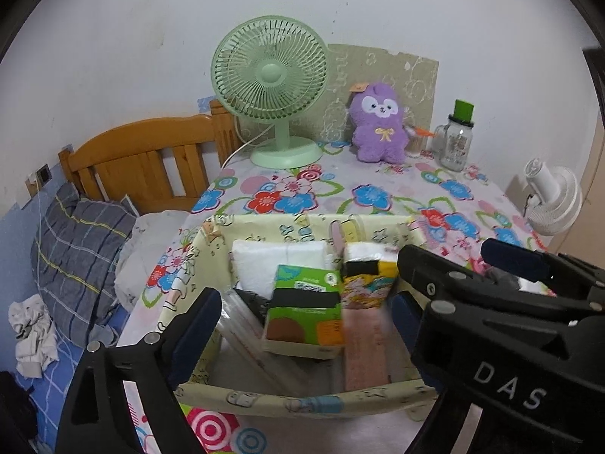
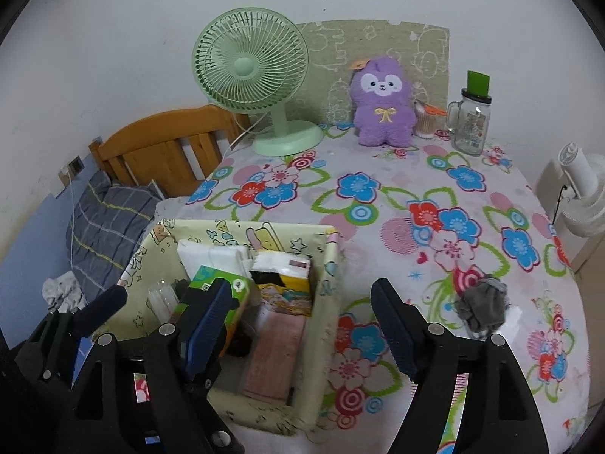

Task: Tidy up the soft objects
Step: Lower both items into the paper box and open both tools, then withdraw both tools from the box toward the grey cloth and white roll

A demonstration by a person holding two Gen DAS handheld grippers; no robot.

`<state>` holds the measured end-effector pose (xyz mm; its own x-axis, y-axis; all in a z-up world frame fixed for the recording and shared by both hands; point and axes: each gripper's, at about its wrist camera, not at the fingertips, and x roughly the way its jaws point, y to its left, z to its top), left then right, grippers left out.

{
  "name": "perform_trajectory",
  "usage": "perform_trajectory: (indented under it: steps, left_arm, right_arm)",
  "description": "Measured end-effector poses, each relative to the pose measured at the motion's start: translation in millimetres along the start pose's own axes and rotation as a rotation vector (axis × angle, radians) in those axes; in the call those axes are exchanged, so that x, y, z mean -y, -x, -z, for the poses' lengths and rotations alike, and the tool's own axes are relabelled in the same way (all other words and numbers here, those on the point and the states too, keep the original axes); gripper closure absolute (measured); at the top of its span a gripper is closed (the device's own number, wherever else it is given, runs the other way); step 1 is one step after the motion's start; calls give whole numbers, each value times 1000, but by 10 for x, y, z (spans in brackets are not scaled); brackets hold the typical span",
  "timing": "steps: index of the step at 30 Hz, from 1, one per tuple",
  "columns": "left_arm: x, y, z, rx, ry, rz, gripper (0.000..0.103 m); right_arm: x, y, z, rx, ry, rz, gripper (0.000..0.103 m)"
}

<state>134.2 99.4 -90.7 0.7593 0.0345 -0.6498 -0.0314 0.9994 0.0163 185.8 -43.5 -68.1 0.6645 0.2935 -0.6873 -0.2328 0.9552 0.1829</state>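
A pale yellow fabric storage box (image 1: pixel 211 238) (image 2: pixel 329 265) sits on the flowered tablecloth and holds a green tissue pack (image 1: pixel 306 302) (image 2: pixel 211 276), a yellow cartoon pack (image 1: pixel 368 283) (image 2: pixel 287 291), a white pack (image 1: pixel 276 261) and a pink flat item (image 1: pixel 365 348). A purple plush toy (image 1: pixel 378 128) (image 2: pixel 383 102) stands at the back. A crumpled grey cloth (image 2: pixel 484 302) lies on the table at the right. My left gripper (image 1: pixel 306 302) is open above the box. My right gripper (image 2: pixel 302 314) is open over the box's right wall, beside the left gripper (image 2: pixel 166 302).
A green desk fan (image 1: pixel 268 75) (image 2: pixel 249 72) stands at the back left, a glass jar with a green lid (image 1: pixel 455 140) (image 2: pixel 472 121) at the back right. A white fan (image 1: pixel 552 200) is beyond the table's right edge. A wooden headboard (image 1: pixel 147 159) and bedding (image 1: pixel 75 249) lie left.
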Motion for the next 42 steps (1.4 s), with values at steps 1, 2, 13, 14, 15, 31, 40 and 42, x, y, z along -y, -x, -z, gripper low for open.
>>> perform_trajectory:
  steps: [1, 2, 13, 14, 15, 31, 40, 42]
  left_arm:
    - [9, 25, -8, 3, 5, 7, 10]
    - [25, 56, -19, 7, 9, 15, 10]
    - [325, 359, -68, 63, -29, 25, 8]
    - [354, 384, -72, 67, -31, 28, 7]
    - [377, 403, -74, 69, -33, 31, 7]
    - [800, 761, -69, 116, -61, 73, 4]
    - [1025, 912, -47, 140, -81, 83, 4]
    - [1063, 932, -50, 142, -81, 89, 4]
  right_arm:
    - [19, 34, 6, 6, 0, 4, 24]
    - [36, 68, 6, 11, -1, 8, 24]
    - [272, 471, 48, 61, -10, 33, 24]
    - [291, 505, 50, 67, -8, 36, 23]
    - [318, 552, 55, 74, -7, 43, 23]
    - [666, 1070, 163, 155, -11, 97, 17]
    - [859, 1282, 227, 183, -7, 114, 13]
    - [901, 1322, 238, 189, -4, 120, 12]
